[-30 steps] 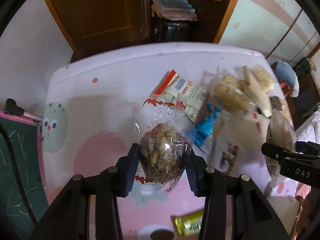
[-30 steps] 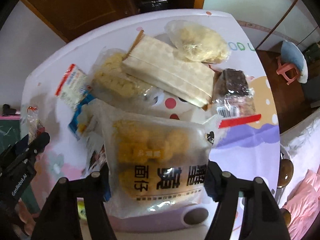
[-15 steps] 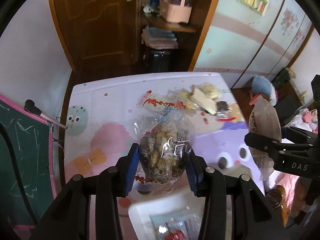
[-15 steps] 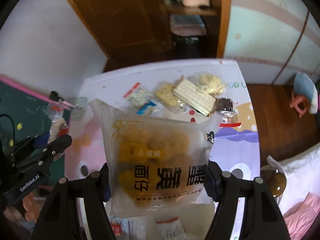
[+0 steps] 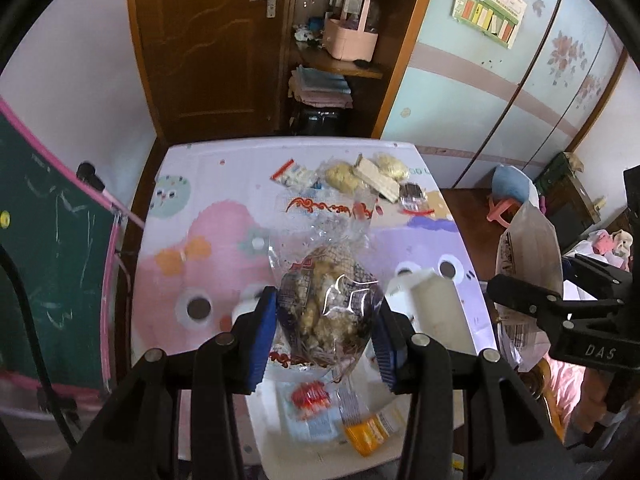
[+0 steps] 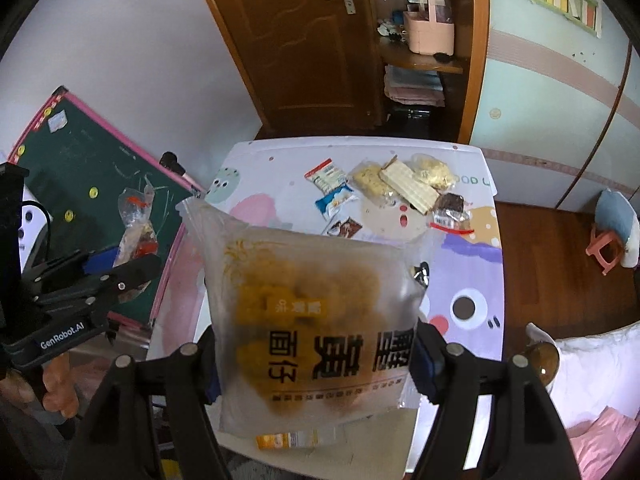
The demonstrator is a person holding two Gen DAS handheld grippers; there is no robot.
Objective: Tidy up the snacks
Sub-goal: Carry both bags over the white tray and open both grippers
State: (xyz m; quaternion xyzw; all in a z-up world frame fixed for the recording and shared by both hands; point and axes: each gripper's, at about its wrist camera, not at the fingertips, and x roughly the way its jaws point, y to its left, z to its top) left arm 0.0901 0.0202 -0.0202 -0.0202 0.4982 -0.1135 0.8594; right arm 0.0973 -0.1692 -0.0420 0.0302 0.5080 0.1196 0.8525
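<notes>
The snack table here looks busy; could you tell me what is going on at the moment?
A person is sorting snacks with a gripper in each hand. The left gripper holds a clear bag of brown snacks. The right gripper has a large frosted bag of yellow snacks between its pads, and its jaws are opening. Both bags hang above a white bin that already holds some packets. More snacks lie at the table's far end.

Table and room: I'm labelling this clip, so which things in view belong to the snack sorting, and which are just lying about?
Part of the job:
- clear nut bag in left hand-held gripper
- frosted yellow-snack bag in right hand-held gripper, its jaws opening
- snack pile at the table's far end
- white bin holding packets

Lying about:
- chalkboard
- pink basket
- folded cloths
- wall poster
</notes>
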